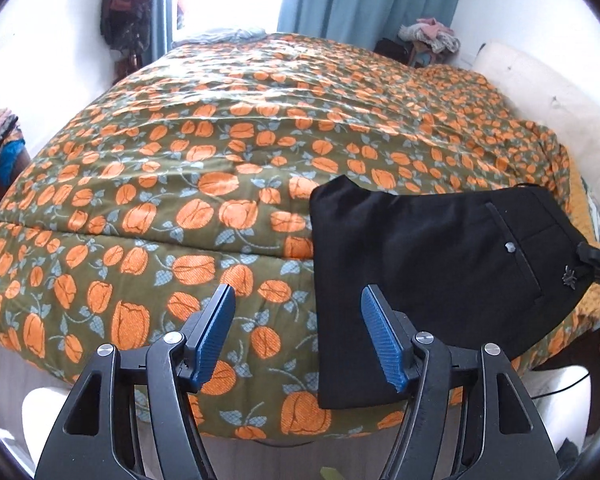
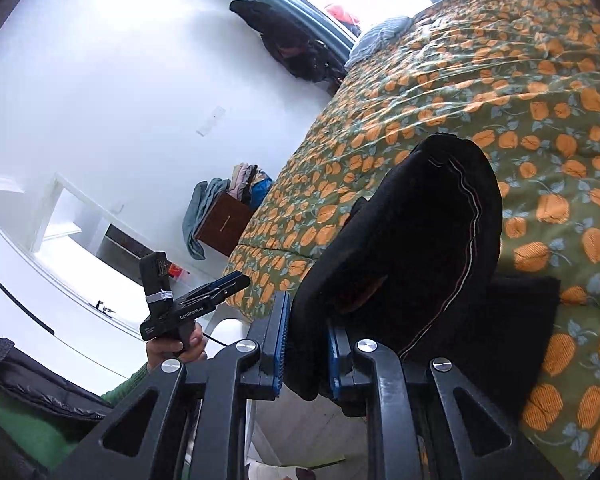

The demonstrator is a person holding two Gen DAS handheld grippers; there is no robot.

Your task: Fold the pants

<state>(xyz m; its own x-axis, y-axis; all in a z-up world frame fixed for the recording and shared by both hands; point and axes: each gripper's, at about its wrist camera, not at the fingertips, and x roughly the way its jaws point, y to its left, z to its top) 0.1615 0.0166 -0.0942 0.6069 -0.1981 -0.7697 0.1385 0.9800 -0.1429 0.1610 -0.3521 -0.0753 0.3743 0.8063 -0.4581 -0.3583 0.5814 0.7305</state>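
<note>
My right claw was clamped on the folded black fabric pants at the bed's near edge, my left claw apart, so I judged lifting evenly best.

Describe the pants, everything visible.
Black pants, smooth woven fabric, folded into a flat block on the floral quilt near the bed's edge. A welt back pocket with a grey button faces up. The right gripper has its jaws clamped on one end, lifting it. The left gripper is open, not touching.
</note>
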